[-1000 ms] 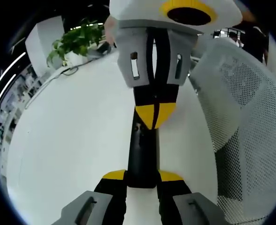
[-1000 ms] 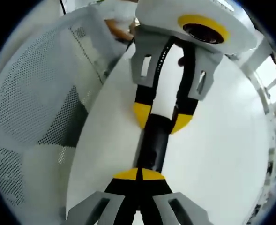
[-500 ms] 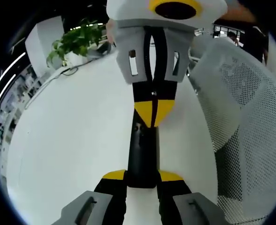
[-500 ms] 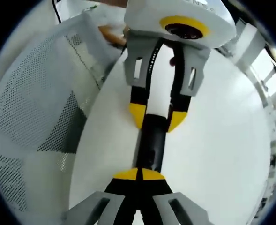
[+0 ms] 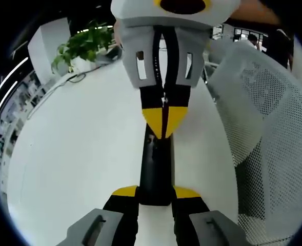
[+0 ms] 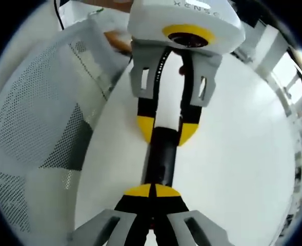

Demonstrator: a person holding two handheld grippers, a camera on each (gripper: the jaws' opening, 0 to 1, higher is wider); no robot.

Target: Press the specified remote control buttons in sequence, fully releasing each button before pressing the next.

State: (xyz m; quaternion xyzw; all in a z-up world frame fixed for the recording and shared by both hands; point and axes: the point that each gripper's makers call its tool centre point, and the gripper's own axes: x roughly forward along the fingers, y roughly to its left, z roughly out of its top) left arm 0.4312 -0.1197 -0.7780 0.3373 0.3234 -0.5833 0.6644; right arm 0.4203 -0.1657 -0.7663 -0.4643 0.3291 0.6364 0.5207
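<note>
1. The long black remote control (image 5: 156, 169) lay on the white round table (image 5: 79, 154), running from bottom centre up the left gripper view.
2. The left gripper (image 5: 156, 193) clamped its near end.
3. The right gripper (image 5: 164, 120), pinched shut, touched its far end.

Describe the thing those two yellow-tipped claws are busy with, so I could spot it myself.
Start at the big white table, with a white mesh chair at one edge. On it lies a long, slim black remote control, clamped at one end by the left gripper, the closed right gripper touching the other. It is the one dark bar on the white top.
</note>
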